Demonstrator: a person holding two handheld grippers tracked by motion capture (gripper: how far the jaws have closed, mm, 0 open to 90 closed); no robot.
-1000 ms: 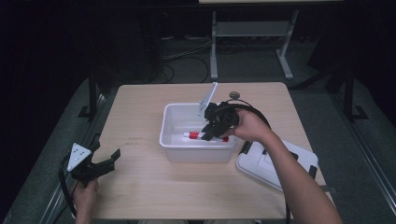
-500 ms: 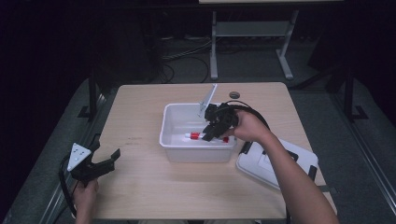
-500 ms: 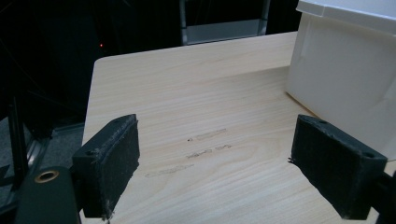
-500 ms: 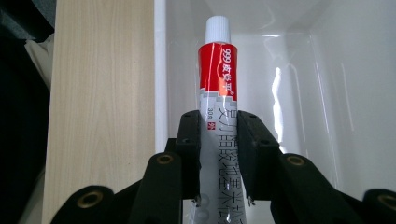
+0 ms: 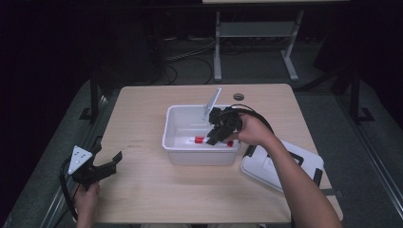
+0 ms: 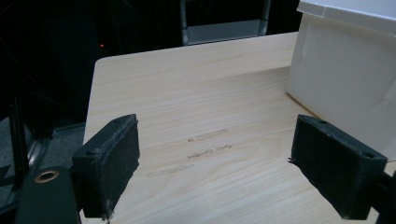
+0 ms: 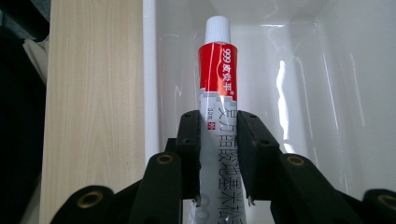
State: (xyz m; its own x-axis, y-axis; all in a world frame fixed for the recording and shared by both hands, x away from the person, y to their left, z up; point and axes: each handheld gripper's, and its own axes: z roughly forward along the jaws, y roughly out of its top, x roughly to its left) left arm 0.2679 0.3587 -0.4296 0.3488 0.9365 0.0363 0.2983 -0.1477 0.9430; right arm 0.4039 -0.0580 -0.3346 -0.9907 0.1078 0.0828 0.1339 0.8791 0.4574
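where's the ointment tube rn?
High view: the ointment tube lies low inside the white bin at table centre, clamped by the right gripper.

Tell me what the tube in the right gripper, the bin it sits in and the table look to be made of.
Tube: likely soft plastic or laminate, glossy red and silver print, white ribbed cap; it glints, and the right gripper is shut on it.
Bin: white plastic, smooth and shiny; its walls show bright reflections.
Table: pale wood or wood-look laminate, matte; grain lines and a few scuffs show.
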